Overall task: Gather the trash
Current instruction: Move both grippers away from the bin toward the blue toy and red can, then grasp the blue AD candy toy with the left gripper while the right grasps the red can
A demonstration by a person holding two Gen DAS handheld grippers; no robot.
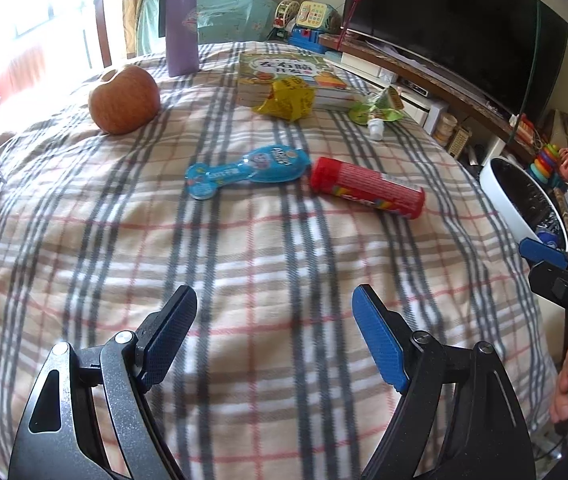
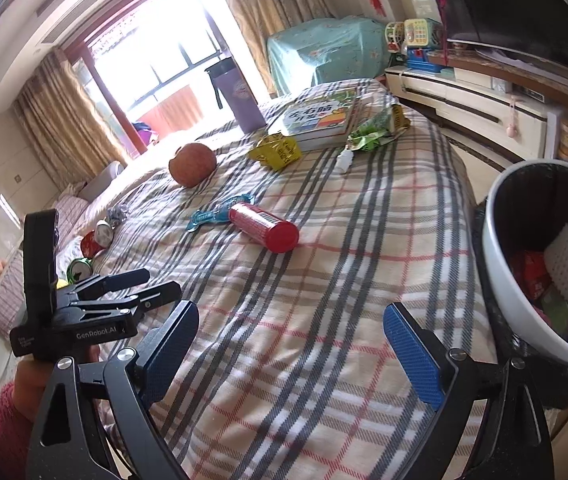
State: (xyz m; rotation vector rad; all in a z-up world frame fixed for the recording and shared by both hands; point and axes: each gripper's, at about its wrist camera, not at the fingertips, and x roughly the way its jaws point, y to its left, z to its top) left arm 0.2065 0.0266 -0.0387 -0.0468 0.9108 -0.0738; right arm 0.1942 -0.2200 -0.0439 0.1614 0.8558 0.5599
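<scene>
On the plaid blanket (image 1: 268, 248) lie a red tube (image 1: 366, 188) (image 2: 264, 228), a blue wrapper (image 1: 248, 170) (image 2: 216, 210), a yellow wrapper (image 1: 286, 98) (image 2: 276, 152), a green wrapper (image 1: 380, 106) (image 2: 372, 132) and a small white bottle (image 1: 375, 128) (image 2: 344, 160). A white trash bin (image 1: 512, 204) (image 2: 500, 248) with a black liner stands off the right edge and holds several bits of trash. My left gripper (image 1: 274, 294) (image 2: 156, 282) is open and empty, well short of the blue wrapper. My right gripper (image 2: 292, 310) (image 1: 536, 260) is open and empty beside the bin.
An apple (image 1: 124, 100), a purple bottle (image 1: 180, 28) and a book (image 1: 292, 72) sit toward the far end. A foil ball (image 2: 118, 214) and cans (image 2: 96, 240) lie at the left edge. A TV (image 1: 456, 28) and shelf with toys run along the right.
</scene>
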